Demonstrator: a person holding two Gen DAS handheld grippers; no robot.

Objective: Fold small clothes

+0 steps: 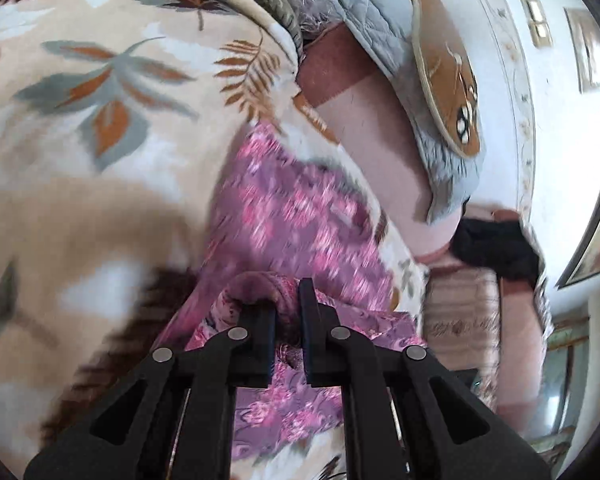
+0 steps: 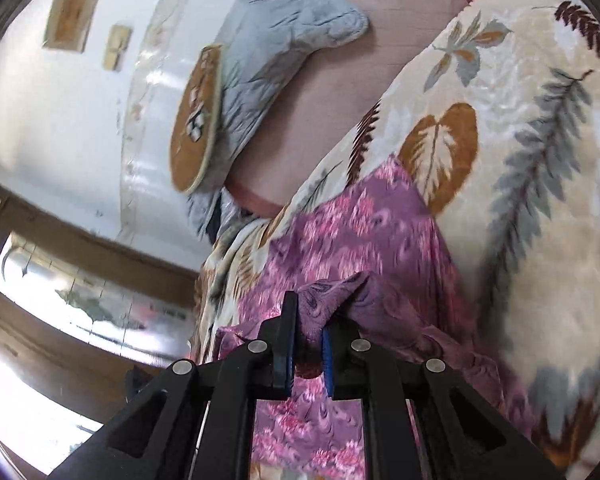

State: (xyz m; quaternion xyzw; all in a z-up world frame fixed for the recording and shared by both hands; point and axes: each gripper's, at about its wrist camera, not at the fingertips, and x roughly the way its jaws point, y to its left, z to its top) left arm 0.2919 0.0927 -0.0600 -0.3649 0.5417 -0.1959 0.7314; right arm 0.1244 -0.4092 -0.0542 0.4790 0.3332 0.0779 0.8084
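leaf-print blanket (image 1: 100, 120) underneath; purple-pink floral garment (image 1: 292, 216) bunched, blurred

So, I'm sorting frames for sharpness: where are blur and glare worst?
Left wrist: the purple-pink floral garment and leaf-print fleece blanket smear with motion; the left gripper stays crisp. Right wrist: the window is blown out bottom left.

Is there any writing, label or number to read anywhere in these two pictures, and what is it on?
None can be read.
Two framed pictures on the white wall: too blurred and small to tell whether they carry words.
Round brown mat with pale markings: a pattern, no legible letters.
Purple-and-pink floral garment and cream leaf-print blanket: printed motifs only.
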